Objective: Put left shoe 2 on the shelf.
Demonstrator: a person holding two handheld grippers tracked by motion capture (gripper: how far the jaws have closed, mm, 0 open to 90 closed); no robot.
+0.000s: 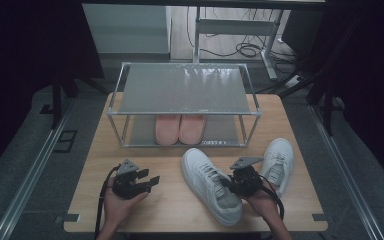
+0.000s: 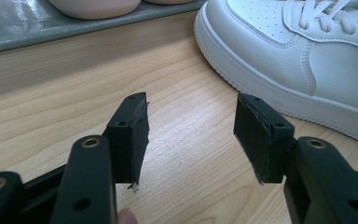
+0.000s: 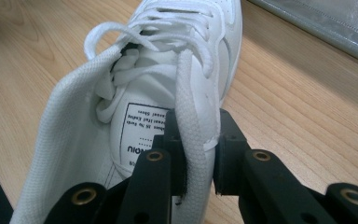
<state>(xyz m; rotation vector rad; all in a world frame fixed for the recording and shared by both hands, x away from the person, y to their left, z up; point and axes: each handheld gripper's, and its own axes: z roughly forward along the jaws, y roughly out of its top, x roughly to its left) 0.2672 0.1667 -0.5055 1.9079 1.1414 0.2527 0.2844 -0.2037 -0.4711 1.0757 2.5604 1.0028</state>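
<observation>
Lower centre of the frame, the right gripper (image 3: 200,154) pinches the white sneaker's (image 1: 211,184) collar; the left gripper (image 2: 191,140) gapes empty.

white sneakers (image 1: 211,185): two, on the table in front of the rack (image 1: 185,95)
pink slippers (image 1: 179,128): seemingly two, on the rack's lower shelf
grippers: two

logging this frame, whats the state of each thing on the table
left gripper: open, nothing between its jaws
right gripper: shut on the near sneaker's collar
near sneaker: upright on the table, laced
far sneaker: upright on the table, untouched
pink slippers: side by side on the rack's lower shelf
rack: top shelf bare
</observation>
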